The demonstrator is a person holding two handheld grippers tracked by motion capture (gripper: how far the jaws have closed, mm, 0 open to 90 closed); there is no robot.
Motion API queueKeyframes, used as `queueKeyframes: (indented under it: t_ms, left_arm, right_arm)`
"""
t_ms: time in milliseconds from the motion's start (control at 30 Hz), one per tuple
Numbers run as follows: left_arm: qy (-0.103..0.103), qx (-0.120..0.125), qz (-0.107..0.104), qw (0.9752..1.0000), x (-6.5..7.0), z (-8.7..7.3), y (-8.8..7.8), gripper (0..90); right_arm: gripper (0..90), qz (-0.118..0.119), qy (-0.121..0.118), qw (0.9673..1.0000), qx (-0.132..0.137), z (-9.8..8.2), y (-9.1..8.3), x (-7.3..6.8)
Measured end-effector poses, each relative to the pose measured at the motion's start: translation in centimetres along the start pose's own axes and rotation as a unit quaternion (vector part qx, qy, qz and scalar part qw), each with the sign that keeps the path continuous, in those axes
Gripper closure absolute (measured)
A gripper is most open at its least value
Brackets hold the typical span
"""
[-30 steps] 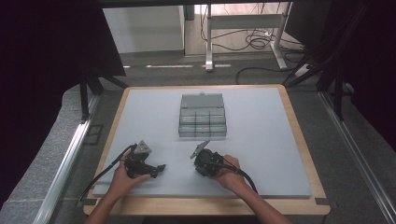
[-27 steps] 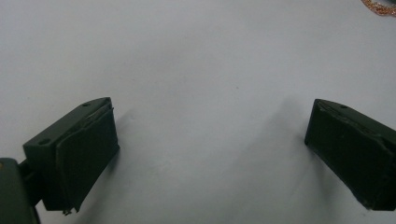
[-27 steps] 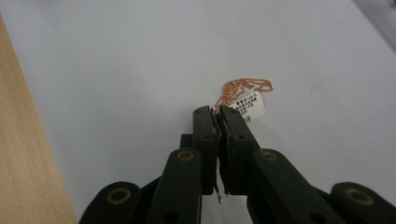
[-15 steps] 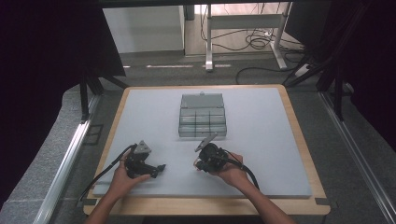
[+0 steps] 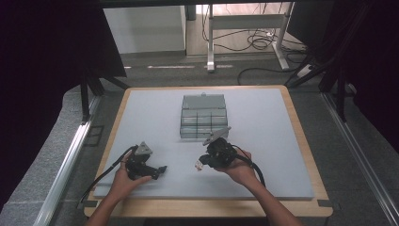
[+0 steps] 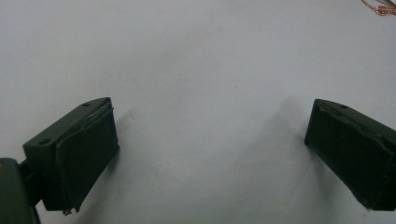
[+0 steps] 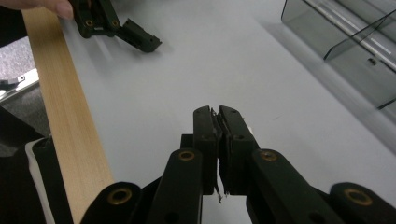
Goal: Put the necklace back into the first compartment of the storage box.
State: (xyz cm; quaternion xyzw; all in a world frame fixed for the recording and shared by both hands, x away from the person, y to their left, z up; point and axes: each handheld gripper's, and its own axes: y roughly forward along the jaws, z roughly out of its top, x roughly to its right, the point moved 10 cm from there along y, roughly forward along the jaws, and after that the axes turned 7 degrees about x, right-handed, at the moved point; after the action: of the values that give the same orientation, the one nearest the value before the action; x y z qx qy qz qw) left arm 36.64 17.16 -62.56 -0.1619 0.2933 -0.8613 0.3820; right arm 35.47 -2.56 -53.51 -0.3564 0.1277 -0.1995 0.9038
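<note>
1. The clear compartment box sits at the centre of the high view, on the grey worktop. Its lid stands open toward the top of the frame. From this view its compartments look empty, though the clear plastic makes that hard to judge.
2. The right hand-held gripper is just below the box and slightly right of centre, close to its front wall without touching it. Its tips point toward the lower left of the frame.
3. In the right gripper view, the right hand-held gripper has its jaws pressed together with no gap left. A pale fleck shows at the tips. Whether it is a small part pinched there or only worn padding cannot be told.
4. The box fills the upper right of that view. The left hand-held gripper lies at the upper left, near the wooden edge.
5. The left hand-held gripper rests at the lower left of the high view, well apart from the box. In its own view the left hand-held gripper has its jaws spread wide over bare worktop. A small copper-coloured thing lies at the upper right corner.
6. The step in hand looks like carrying or fetching a small part for the box.
7. The next move probably calls for turning the right tips toward a compartment and lowering them inside its walls before letting go.
</note>
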Motion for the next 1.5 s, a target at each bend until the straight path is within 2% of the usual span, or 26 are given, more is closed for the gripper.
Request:
queueKeyframes:
  t_ms: [433,800,1133,1500]
  left_arm:
    - [0.000,-0.001,0.000,1.0000,0.0,0.0,0.0,2.3]
    - [0.001,-0.001,0.000,1.0000,0.0,0.0,0.0,2.3]
    - [0.002,-0.001,0.000,1.0000,0.0,0.0,0.0,2.3]
    - [0.002,-0.002,-0.001,1.0000,0.0,0.0,0.0,2.3]
  right_arm:
    - [84.6,0.002,-0.004,0.9993,0.038,2.6,-2.9,-0.2]
    - [84.6,-0.008,-0.011,0.9980,0.061,5.8,-5.3,0.1]
    - [84.7,-0.016,-0.015,0.9963,0.083,8.3,-6.9,0.4]
    - [84.7,-0.022,-0.007,0.9942,0.105,10.2,-8.4,1.3]
